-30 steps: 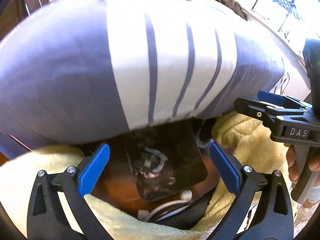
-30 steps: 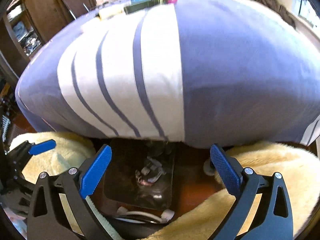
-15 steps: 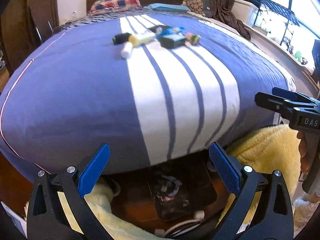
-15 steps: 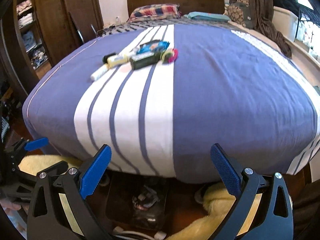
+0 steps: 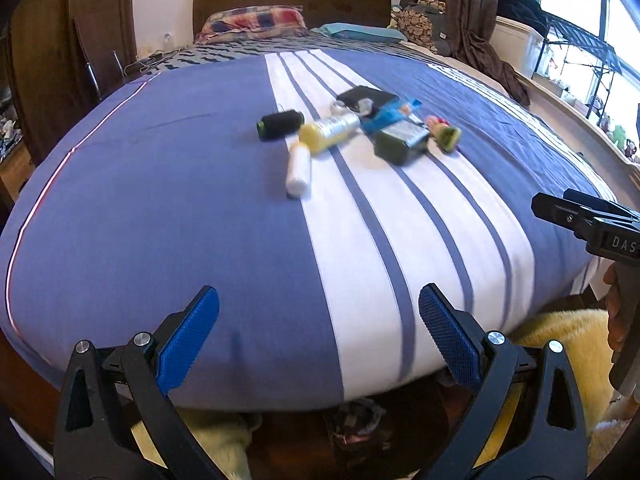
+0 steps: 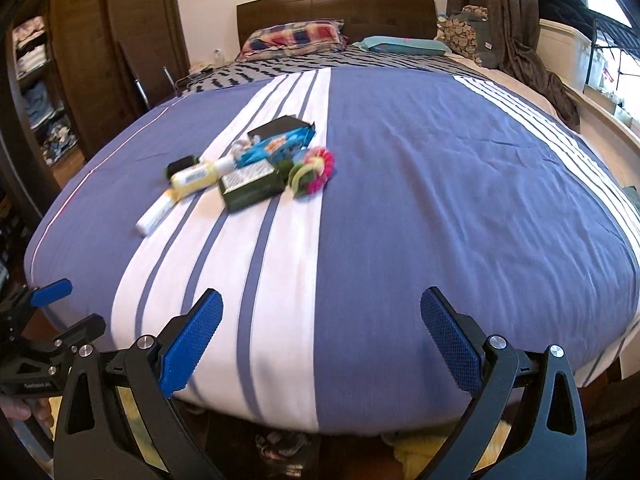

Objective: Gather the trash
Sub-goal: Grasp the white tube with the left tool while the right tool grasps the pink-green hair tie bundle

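A cluster of trash lies mid-bed on the blue-and-white striped cover (image 5: pixel 160 208) (image 6: pixel 440 200). It holds a white tube (image 5: pixel 298 170) (image 6: pixel 154 216), a yellow bottle (image 5: pixel 328 134) (image 6: pixel 196 178), a black spool (image 5: pixel 279 124) (image 6: pixel 182 165), a dark green box (image 5: pixel 400 142) (image 6: pixel 252 188), a blue wrapper (image 5: pixel 394 112) (image 6: pixel 276 146), a black box (image 5: pixel 362 98) (image 6: pixel 278 128) and a pink-green ring toy (image 5: pixel 444 132) (image 6: pixel 314 170). My left gripper (image 5: pixel 318 334) and right gripper (image 6: pixel 320 334) hang open and empty over the bed's near edge, far short of the cluster.
Pillows (image 6: pixel 296 36) and a wooden headboard (image 6: pixel 336 4) are at the far end. A wardrobe (image 6: pixel 100 40) stands left, a window ledge (image 5: pixel 580 120) right. A yellow fluffy rug (image 5: pixel 568 332) and a dark bag (image 5: pixel 356 420) lie on the floor below the bed's edge.
Both grippers have risen from floor level by the dark bag to above the bed's near edge; the trash cluster on the cover now shows closer and fuller. Both stay open.
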`<state>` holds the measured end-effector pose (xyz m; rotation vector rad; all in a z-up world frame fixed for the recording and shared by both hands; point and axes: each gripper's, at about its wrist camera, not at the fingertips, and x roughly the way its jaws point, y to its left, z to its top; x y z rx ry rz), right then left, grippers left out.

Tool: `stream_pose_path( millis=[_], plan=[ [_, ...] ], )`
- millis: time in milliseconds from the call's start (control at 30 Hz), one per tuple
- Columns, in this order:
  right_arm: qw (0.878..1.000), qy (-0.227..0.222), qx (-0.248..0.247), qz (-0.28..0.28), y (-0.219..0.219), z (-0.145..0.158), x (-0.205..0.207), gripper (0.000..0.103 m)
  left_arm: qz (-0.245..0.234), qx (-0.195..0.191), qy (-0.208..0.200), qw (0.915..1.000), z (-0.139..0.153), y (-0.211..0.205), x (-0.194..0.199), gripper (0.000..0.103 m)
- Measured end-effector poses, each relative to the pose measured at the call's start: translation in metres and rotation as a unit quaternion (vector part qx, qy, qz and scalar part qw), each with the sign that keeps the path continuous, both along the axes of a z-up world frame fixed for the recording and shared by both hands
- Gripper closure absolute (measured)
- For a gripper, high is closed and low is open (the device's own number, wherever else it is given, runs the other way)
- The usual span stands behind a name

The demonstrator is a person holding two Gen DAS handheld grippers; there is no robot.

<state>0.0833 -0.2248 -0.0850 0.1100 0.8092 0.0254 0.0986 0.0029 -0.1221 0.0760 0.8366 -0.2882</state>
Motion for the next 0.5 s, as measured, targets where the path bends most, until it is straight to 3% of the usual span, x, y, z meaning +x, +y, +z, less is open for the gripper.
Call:
stream_pose_path(
  millis=[333,400,500],
  plan=[
    [1.000,-0.013,-0.008,-0.018,0.003,-0.009,0.063,0.005,0.016,-0.004,-0.005,0.9999,0.004,-0.006,0.071,0.010],
    [1.000,-0.005,-0.005,-0.020,0.003,-0.015,0.074,0.020,0.014,0.000,-0.002,0.9999,-0.001,-0.011,0.082,0.016],
    [1.000,0.006,0.008,-0.013,0.004,-0.021,0.087,0.029,0.013,0.005,0.006,0.9999,-0.007,-0.015,0.096,0.029]
  ],
)
